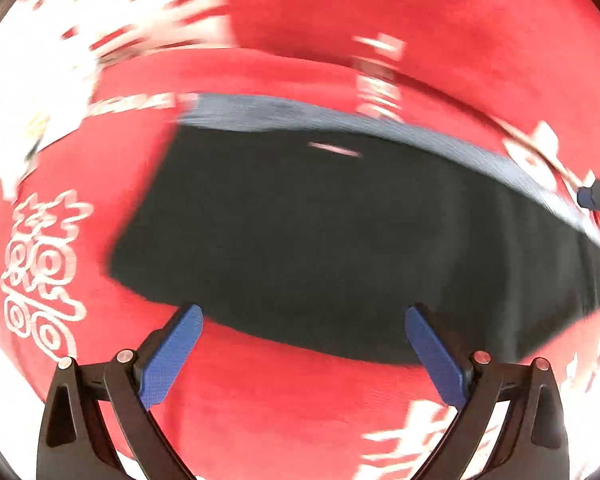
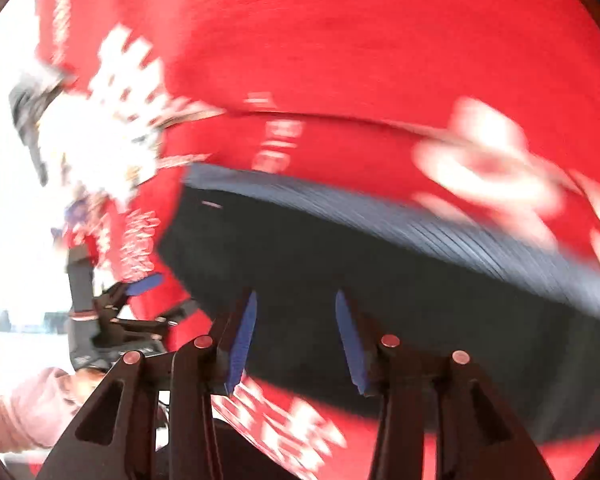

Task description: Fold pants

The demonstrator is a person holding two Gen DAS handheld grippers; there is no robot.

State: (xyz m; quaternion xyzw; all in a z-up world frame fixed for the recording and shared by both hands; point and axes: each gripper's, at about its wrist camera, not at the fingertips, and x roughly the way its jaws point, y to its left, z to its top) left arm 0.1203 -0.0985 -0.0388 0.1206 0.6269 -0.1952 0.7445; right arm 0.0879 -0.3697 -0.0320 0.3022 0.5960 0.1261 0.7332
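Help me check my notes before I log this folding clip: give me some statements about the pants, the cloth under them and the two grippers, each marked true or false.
1. The dark pants lie on a red cloth with white patterns. True.
2. The left gripper is clamped on the pants. False: its blue pads stand wide apart with nothing between them.
3. The pants are fully spread out with both legs apart. False: they lie as one compact dark shape with a ribbed grey band along the far edge.
4. The right gripper holds no fabric. True: its pads are apart and nothing is pinched between them.
5. The cloth is plain blue. False: it is red with white patterns.
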